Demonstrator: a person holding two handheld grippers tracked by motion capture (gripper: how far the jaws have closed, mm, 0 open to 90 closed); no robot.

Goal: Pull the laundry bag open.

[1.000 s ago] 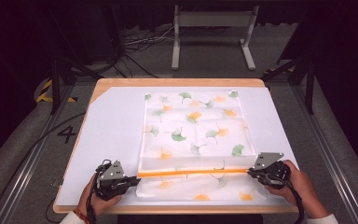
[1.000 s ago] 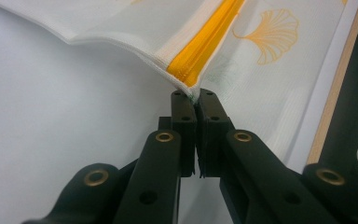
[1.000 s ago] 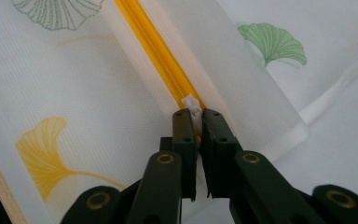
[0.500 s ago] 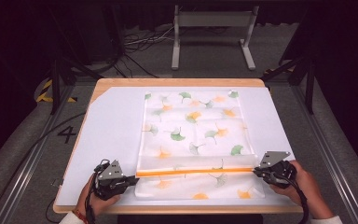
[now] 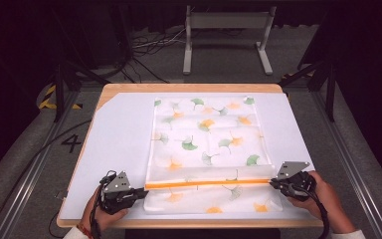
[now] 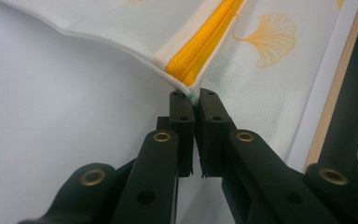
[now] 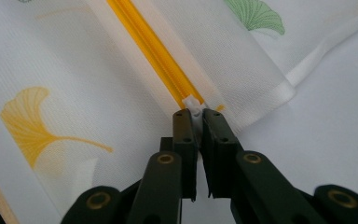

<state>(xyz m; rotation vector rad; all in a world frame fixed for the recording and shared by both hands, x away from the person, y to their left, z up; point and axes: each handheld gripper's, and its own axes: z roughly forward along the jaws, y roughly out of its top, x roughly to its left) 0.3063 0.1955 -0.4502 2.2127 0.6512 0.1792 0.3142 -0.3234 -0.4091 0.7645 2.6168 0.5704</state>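
My left tongs (image 6: 196,100): clenched on the mesh bag's (image 5: 209,134) corner.
My right tongs (image 7: 196,114): pinching its zipper pull (image 7: 193,103).

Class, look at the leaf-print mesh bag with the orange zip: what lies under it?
The mesh bag lies on a white sheet covering the wooden table. Whatever sits directly beneath the fabric is hidden.

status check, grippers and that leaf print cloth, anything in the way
Left gripper shut on cloth at orange strip's left end. Right gripper shut on its right end. Nothing blocking.
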